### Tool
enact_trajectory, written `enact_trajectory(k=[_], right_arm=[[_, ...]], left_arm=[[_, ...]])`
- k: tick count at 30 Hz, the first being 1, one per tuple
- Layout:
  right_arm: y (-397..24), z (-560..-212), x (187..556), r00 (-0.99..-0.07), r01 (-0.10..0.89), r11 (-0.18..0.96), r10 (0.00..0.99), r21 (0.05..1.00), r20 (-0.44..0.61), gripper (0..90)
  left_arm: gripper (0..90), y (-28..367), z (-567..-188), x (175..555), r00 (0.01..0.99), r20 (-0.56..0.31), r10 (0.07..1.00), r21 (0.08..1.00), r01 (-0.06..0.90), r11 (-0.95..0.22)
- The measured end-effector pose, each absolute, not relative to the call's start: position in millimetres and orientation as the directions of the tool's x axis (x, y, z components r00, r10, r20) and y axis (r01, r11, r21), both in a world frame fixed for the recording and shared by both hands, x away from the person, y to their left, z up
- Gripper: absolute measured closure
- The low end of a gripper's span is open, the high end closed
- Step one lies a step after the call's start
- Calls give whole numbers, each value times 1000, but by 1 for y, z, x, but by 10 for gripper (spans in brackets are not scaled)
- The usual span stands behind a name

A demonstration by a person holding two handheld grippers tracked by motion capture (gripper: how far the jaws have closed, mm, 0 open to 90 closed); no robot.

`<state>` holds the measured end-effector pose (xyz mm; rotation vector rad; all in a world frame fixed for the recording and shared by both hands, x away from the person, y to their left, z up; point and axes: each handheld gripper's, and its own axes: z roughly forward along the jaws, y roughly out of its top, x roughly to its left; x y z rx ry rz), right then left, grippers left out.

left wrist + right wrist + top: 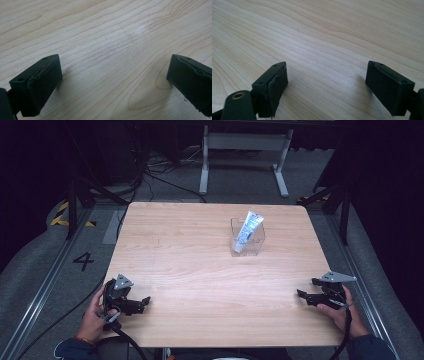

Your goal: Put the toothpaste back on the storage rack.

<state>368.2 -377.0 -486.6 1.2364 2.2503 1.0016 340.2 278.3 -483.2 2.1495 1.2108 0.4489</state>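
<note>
Clear plastic forms the small square container [247,239] standing at about one o'clock from the table's centre, with a white and blue tube [248,231] leaning upright inside it. The pale wood table [200,270] rests on grey carpet [30,270] crossed by cables [150,172]. The left gripper [145,301] at seven o'clock and the right gripper [301,295] at four o'clock both rest with jaws spread wide, holding nothing.
</note>
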Motion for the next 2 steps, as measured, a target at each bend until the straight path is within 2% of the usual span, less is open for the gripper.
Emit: enact_trajectory(k=[2], right_arm=[[-377,-487,368,-539,569,358,842,740,7,179]], left_arm=[[2,279,-483,341,522,-5,853,663,640,-388]])
